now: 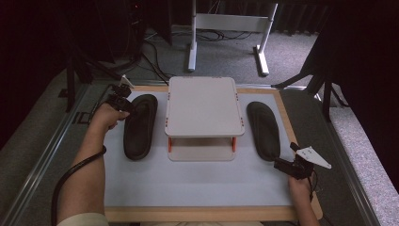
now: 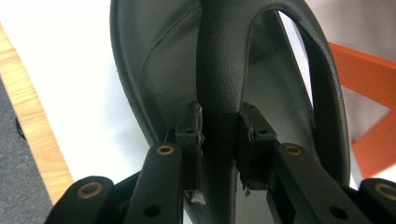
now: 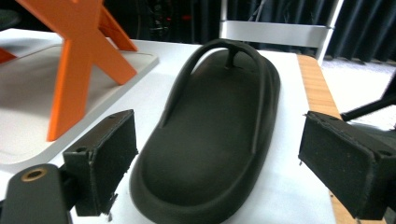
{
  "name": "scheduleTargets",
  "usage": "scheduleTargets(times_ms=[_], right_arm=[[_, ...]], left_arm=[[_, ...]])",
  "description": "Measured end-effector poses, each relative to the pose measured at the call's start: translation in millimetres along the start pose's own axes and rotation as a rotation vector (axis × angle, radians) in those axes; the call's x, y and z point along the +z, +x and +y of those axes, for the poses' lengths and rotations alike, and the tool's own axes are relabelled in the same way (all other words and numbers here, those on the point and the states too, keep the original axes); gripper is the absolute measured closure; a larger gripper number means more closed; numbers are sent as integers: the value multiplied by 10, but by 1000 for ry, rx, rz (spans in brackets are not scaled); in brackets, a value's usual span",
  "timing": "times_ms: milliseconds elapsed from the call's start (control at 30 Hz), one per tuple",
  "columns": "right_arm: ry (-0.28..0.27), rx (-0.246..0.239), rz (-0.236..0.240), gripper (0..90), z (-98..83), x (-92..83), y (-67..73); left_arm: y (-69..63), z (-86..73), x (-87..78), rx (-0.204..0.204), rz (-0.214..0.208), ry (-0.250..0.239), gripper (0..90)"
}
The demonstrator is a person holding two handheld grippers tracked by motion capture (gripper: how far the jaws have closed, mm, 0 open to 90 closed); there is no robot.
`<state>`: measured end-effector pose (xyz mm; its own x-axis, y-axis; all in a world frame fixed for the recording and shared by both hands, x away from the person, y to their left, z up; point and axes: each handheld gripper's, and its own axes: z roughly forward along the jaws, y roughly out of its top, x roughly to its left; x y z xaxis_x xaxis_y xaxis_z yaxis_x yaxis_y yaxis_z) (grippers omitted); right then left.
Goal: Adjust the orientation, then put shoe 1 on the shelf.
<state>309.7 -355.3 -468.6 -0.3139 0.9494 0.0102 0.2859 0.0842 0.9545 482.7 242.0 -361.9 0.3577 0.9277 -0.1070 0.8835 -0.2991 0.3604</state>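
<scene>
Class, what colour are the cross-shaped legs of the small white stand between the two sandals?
Orange. The legs show best in the right gripper view.

Dim, dark-edged high view; gripper views brighter, soft-focused up close, with mild glare.

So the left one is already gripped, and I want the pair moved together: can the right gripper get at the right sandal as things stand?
Probably yes. The right gripper sits open just behind the right sandal, heel end between its spread jaws, nothing in between.
</scene>
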Motion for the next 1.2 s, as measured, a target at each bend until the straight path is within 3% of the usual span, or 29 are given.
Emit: scheduleTargets(times_ms=[400, 800, 1000, 1200], right_arm=[[11, -13, -17, 108, -2, 12, 11], [27, -18, -20, 108, -5, 31, 15], [31, -18, -19, 108, -4, 35, 13], [34, -23, -17, 108, -6, 38, 10]], left_arm=[[-5, -11, -286, -27, 17, -23, 732], [-276, 185, -808, 5, 39, -87, 731], [-408, 283, -985, 5, 24, -111, 731], [-638, 438, -1175, 21, 26, -134, 731]])
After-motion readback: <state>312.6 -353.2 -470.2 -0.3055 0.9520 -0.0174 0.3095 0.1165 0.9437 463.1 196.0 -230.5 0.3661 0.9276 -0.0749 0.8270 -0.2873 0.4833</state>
